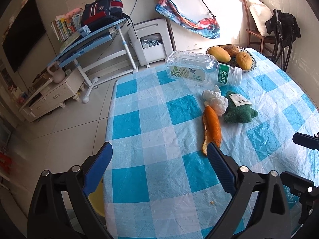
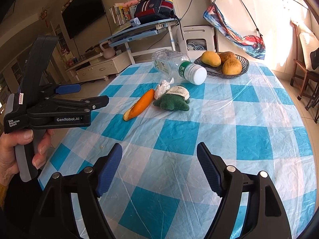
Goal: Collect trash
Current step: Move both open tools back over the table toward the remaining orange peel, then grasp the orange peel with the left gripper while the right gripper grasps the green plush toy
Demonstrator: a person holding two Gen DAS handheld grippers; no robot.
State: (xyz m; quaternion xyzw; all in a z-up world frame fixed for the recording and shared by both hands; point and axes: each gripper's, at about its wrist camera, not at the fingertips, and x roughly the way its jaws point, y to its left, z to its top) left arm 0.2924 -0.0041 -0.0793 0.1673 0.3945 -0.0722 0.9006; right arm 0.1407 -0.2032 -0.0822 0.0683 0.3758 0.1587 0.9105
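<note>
Two pairs of tongs hang apart and empty over the checked table point(image 2: 249, 139); the left gripper point(image 1: 159, 155) is nearer the orange peel point(image 1: 212, 128), whose near end lies just beside its right-hand finger; the peel's long axis runs away from those tongs toward the crumpled tissue point(image 1: 216, 101) touching its far end; the right gripper point(image 2: 159, 157) hangs further back.

orange peel point(image 1: 212, 127) end behind tool finger, sponge point(image 2: 173, 101) label illegible
</note>
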